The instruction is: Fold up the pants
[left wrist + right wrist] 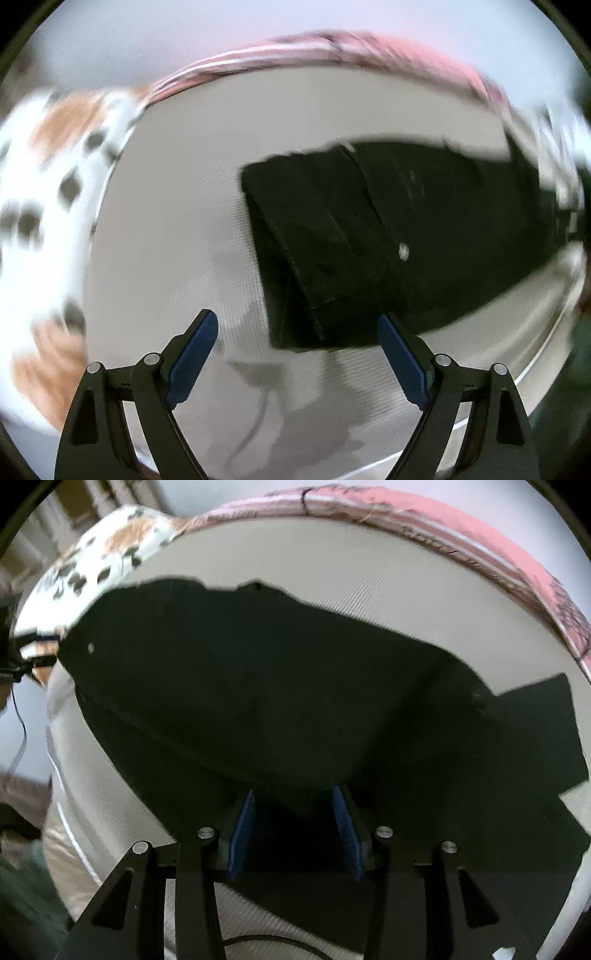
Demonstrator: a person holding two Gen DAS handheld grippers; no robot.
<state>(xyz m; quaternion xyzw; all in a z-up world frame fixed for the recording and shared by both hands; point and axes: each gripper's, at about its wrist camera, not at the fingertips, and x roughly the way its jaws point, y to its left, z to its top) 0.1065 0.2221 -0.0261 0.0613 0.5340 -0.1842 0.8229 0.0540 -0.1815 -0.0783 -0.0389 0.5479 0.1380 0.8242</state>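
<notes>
Pants (369, 229): black, lying on the grey mat (177, 221), one end doubled over, likely a fold just laid. Left gripper (297, 350): wide open, empty, beside the folded edge. Right gripper (295, 830): half open, above the cloth, nothing pinched.

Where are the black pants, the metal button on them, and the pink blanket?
Pants (332, 229): left wrist view, on the folded top layer near the end.
Button (403, 252): left wrist view, on the small silver stud itself.
Blanket (476, 524): right wrist view, on the pink band beyond the bed's far edge.
</notes>
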